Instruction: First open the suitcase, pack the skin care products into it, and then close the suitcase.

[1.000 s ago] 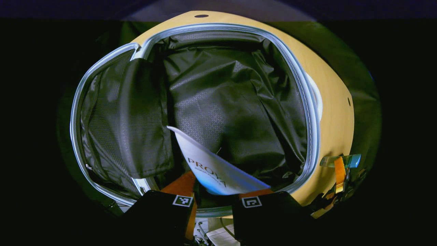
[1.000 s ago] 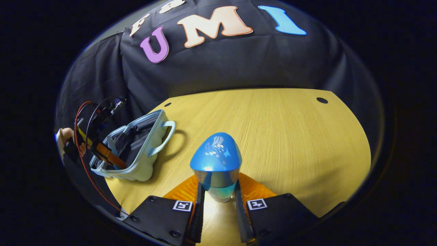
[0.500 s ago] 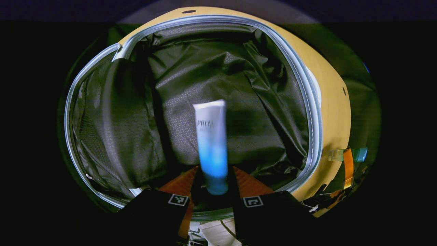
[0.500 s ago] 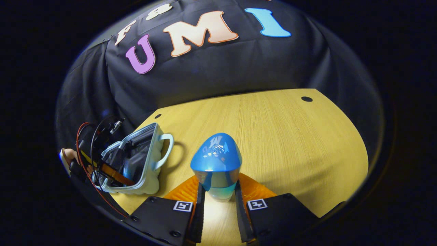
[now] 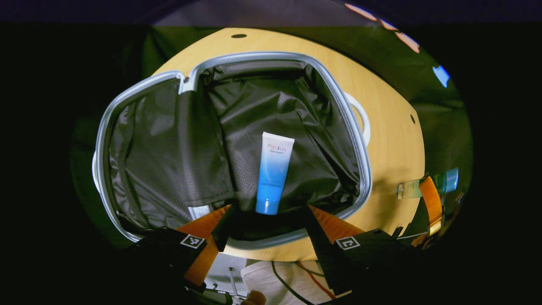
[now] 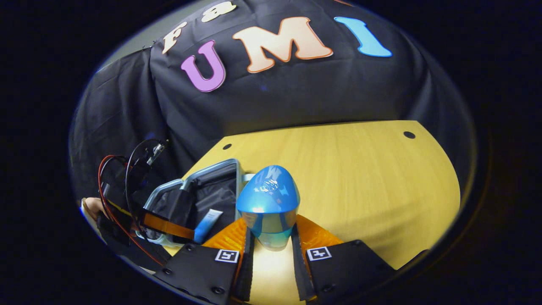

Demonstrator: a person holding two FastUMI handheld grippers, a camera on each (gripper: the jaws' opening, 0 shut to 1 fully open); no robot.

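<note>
The small suitcase [image 5: 254, 55] lies open on the wooden table, its black lining showing. A white-and-blue tube [image 5: 273, 173] rests flat inside it, cap toward me. My left gripper [image 5: 267, 228] hovers open just over the near rim, fingers spread either side of the tube's cap and not touching it. My right gripper [image 6: 269, 242] is shut on a clear bottle with a rounded blue cap [image 6: 268, 199], held upright above the table right of the suitcase [image 6: 210, 164]. The tube [image 6: 208, 223] also shows there. In the left gripper view the bottle [image 5: 407, 189] hangs at the right.
Bare yellow tabletop [image 6: 360, 178] stretches right of the suitcase, with small holes near its far corners. The booth's black cloth wall stands behind. A hand [image 6: 91, 206] with red and black cables holds the left gripper. The suitcase handle [image 5: 362, 123] sticks out on the right side.
The left gripper opened and let go of the tube, which now lies flat in the suitcase; the gripper pulled back. The right gripper carried the bottle closer to the suitcase.
</note>
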